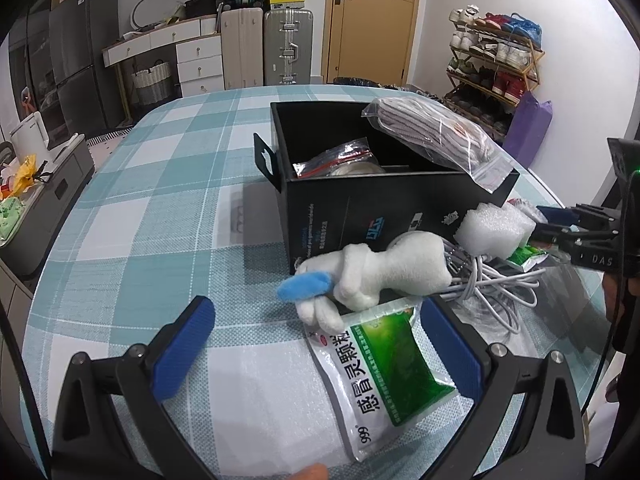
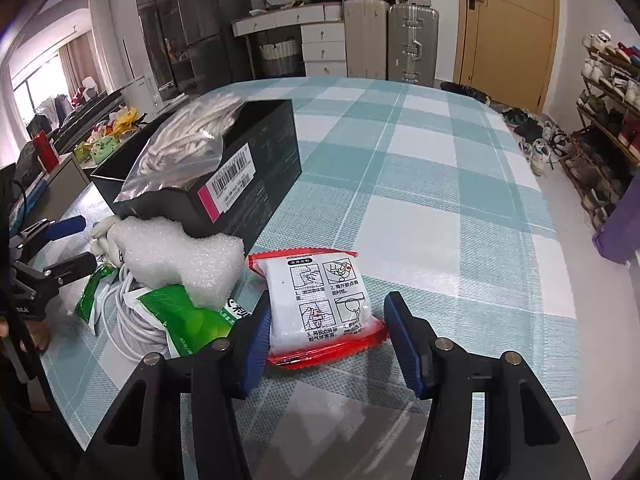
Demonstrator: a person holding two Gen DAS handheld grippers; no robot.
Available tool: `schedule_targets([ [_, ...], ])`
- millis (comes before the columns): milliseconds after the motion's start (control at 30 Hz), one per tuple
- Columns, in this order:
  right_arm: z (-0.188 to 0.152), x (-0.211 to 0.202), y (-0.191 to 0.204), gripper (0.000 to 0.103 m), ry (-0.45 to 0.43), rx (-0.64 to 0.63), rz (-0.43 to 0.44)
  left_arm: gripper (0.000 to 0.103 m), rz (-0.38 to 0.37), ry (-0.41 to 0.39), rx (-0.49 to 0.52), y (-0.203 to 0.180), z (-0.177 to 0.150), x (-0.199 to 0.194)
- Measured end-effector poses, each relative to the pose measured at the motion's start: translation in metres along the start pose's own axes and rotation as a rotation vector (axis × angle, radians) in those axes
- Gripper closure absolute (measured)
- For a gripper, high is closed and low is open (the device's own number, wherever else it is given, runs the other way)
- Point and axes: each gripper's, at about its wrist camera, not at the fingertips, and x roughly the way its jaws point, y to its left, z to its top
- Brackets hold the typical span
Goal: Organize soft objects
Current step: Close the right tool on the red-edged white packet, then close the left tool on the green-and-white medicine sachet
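My right gripper (image 2: 330, 338) is low over a white packet with red edges (image 2: 324, 304) that lies flat on the checked tablecloth. The packet's near end is between the jaws. The left pad is at its edge, the right pad is beside its corner, and the packet looks unsqueezed. My left gripper (image 1: 316, 312) stands wide open over a green-and-white medicine sachet (image 1: 384, 372). A white plush toy (image 1: 384, 272) with a blue part lies just beyond it. A white foam block (image 2: 180, 256) rests against the black box (image 2: 256, 160). A bagged cloth (image 2: 188, 136) lies across the box's rim.
A coil of white cable (image 2: 128, 320) and more green sachets (image 2: 188, 316) lie beside the foam. The box (image 1: 340, 216) holds a small bag with red stripes (image 1: 340, 158). Past the table's far edge are suitcases (image 1: 288, 46), drawers, a door and a shoe rack (image 1: 492, 68).
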Motion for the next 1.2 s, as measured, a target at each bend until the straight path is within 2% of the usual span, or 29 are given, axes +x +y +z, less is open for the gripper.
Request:
schedule_targets([
  [500,-0.001,-0.026,-0.003,0.059,-0.071,-0.009,0.001,0.0,-0.023,0.081,0.014,-0.015,-0.009,0.005],
  [833,0.002,-0.035,0.003,0.059,-0.103,-0.023,-0.001,0.002,-0.002,0.122,-0.01,-0.009,-0.013,0.009],
  [933,0.003,-0.039,0.005,0.059,-0.112,-0.027,-0.005,0.01,-0.011,0.111,0.006,-0.009,-0.015,0.004],
  [1000,0.003,-0.042,0.007,0.059,-0.119,-0.032,-0.004,0.02,-0.006,0.1,0.023,-0.01,-0.017,0.001],
  [1067,0.005,-0.044,0.008,0.059,-0.127,-0.036,-0.002,0.035,-0.004,0.087,0.034,-0.009,-0.019,-0.002],
  [1100,0.005,-0.045,0.009,0.059,-0.13,-0.037,-0.001,0.039,-0.005,0.08,0.042,-0.009,-0.02,-0.003],
  [1167,0.006,-0.047,0.009,0.059,-0.139,-0.037,0.005,0.056,-0.021,0.076,0.057,-0.01,-0.021,-0.006],
  [1200,0.005,-0.049,0.01,0.059,-0.144,-0.037,0.006,0.058,-0.023,0.068,0.067,-0.011,-0.021,-0.007],
])
